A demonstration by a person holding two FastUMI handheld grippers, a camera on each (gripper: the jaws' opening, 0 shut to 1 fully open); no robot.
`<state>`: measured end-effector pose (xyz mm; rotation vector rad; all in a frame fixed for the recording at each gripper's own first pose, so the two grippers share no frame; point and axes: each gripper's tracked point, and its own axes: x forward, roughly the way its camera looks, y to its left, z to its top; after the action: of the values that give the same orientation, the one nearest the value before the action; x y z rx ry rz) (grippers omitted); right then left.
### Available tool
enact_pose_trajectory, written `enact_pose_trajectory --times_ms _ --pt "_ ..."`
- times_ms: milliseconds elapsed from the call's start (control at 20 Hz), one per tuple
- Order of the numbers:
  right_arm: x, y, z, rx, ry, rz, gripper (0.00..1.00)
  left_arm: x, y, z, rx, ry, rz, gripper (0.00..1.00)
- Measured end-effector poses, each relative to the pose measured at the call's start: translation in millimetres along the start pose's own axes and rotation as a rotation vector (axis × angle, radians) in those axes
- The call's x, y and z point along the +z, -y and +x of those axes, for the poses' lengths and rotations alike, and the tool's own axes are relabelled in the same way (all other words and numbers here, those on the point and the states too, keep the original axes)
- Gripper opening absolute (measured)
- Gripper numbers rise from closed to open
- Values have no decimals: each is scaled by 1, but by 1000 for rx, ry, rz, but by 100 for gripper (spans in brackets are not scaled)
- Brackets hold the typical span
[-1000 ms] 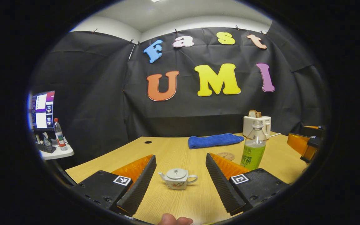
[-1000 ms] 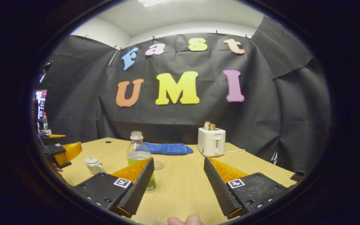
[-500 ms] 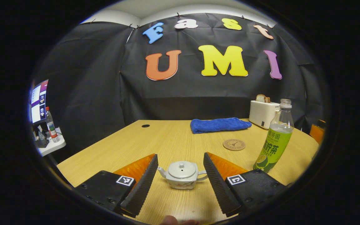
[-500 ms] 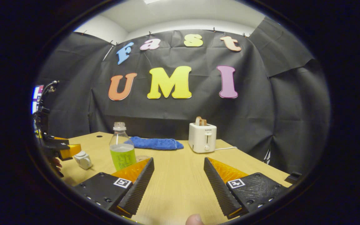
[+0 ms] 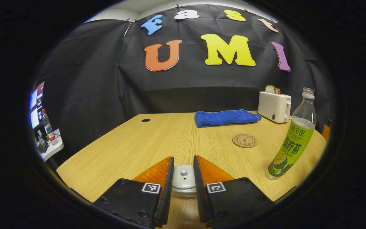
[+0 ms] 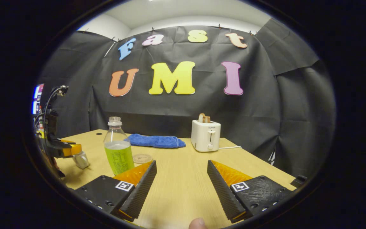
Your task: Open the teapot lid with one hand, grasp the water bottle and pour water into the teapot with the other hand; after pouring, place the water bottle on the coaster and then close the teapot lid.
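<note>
between our left gripper (image 5: 183,173) fingers, narrowed about its lid, sits the small white ceramic teapot (image 5: 183,178); contact unclear. right gripper (image 6: 181,178) open, nearer the green-labelled clear water bottle (image 6: 117,150), up-left of it on the wooden desk (image 6: 183,178).

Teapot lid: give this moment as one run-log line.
left hand-held gripper: closed around teapot lid | right hand-held gripper: open, empty | water bottle: standing, ungrasped | coaster: bare
</note>
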<state>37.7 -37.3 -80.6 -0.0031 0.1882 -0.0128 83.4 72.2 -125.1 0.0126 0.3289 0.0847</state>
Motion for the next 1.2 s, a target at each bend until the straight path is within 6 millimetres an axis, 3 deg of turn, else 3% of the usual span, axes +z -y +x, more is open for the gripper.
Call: enact_pose_trajectory --times_ms 150,250,600,900,1200 --pt "0 -5 2 15 3 -1 95 2 2 1 3 2 8 13" --pt "1 -8 3 30 5 1 95 3 1 2 1 7 11 5" --pt "6 -20 -1 92 24 17 95 28 0 -8 -32 78 -7 3" --pt "-4 -64 -14 243 -4 29 96 45 3 -37 -68 129 -21 2" --pt "-10 -104 -5 303 -31 2 95 47 3 -56 -83 147 -23 2"
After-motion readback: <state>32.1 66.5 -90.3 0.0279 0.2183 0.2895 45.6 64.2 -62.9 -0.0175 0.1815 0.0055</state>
